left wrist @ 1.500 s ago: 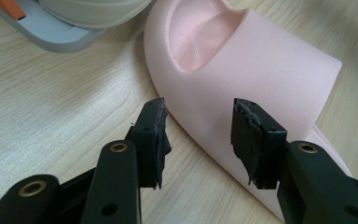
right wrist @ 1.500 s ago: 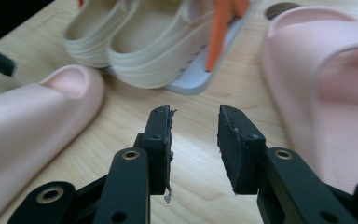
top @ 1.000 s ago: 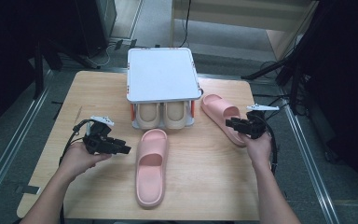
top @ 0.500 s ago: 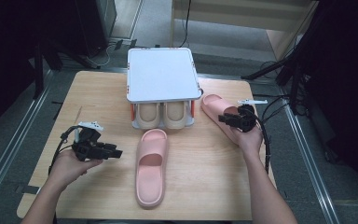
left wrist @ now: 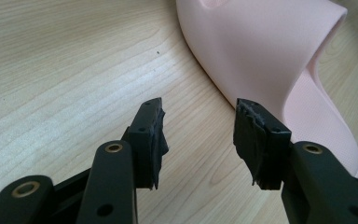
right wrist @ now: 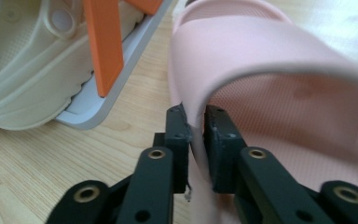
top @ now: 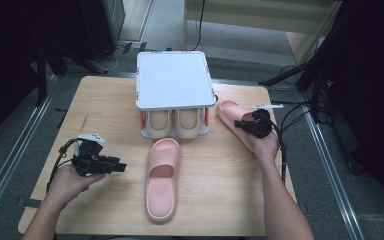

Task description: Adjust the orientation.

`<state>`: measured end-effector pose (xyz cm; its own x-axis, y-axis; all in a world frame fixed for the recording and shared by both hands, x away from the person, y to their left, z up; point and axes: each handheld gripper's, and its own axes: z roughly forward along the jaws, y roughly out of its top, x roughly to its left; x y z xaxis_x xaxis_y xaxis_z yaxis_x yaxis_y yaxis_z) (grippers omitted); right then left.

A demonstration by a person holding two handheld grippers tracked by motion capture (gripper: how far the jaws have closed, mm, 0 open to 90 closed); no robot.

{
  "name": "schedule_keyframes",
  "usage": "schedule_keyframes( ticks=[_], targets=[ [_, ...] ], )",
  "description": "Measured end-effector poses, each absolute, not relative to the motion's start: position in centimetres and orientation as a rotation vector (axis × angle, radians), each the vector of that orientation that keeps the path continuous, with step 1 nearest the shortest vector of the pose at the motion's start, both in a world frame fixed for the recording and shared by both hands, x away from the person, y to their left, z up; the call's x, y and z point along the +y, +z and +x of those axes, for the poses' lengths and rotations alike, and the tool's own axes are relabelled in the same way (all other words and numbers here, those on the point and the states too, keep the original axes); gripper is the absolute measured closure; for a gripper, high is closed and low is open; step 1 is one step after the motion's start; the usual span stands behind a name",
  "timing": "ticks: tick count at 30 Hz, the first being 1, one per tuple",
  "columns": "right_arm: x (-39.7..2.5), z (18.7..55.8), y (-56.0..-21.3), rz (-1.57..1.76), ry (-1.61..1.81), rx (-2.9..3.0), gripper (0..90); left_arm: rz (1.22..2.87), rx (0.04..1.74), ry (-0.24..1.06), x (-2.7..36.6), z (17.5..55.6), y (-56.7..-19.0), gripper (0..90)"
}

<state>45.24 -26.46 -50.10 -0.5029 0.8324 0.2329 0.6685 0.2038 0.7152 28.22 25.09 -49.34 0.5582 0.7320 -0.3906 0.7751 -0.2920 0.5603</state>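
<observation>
Two pink slippers lie on the wooden table (top: 105,100), and no brand, label or writing can be read on either of them or on the rack. The right gripper (top: 241,124) has its jaws clamped together on the side edge of the strap of the right pink slipper (top: 230,112); in the right gripper view the thin pink wall of that strap (right wrist: 196,126) sits pinched between the two black pads. This slipper lies just beside the right foot of the white shoe rack (top: 174,80), near its orange upright (right wrist: 103,44) and grey base edge, with a narrow strip of bare wood between slipper and rack. A pair of beige clogs (top: 174,122) sits on the rack's lower shelf, under the white top plate.

The left gripper (top: 120,167) is held low over the table at the person's left, jaws apart and holding nothing, pointed toward the other pink slipper (top: 161,177). In the left gripper view that slipper's side (left wrist: 261,51) lies just beyond and to the right of the open pads (left wrist: 151,135), not touching them. This slipper lies lengthwise in the middle of the table, its toe close to the front of the rack and its heel near the table's near edge.

Open wood is widest on the left half of the table and between the middle slipper and the right forearm (top: 280,200). The right slipper lies near the table's right edge.
</observation>
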Motion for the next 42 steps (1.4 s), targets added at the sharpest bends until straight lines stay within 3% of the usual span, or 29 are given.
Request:
schedule_keyframes(
  ticks=[12, 18, 27, 42],
  targets=[
    [-26.0, 43.3, -47.0, 1.286, 1.175, 2.275, 85.5, 2.070, 1.177, -0.081, 24.6, 29.1, -49.2, 52.1],
    [-26.5, 41.1, -46.0, 1.216, 1.140, 2.308, 85.5, 2.086, 1.150, -0.091, 23.9, 30.1, -49.1, 46.3],
    [-27.1, 37.5, -45.2, 1.200, 1.127, 2.330, 85.3, 2.088, 1.081, -0.077, 23.0, 32.0, -48.5, 45.9],
    [-23.6, 32.1, -44.2, 1.089, 1.129, 2.416, 85.1, 2.104, 1.020, -0.100, 21.0, 33.9, -48.2, 46.9]
  ],
)
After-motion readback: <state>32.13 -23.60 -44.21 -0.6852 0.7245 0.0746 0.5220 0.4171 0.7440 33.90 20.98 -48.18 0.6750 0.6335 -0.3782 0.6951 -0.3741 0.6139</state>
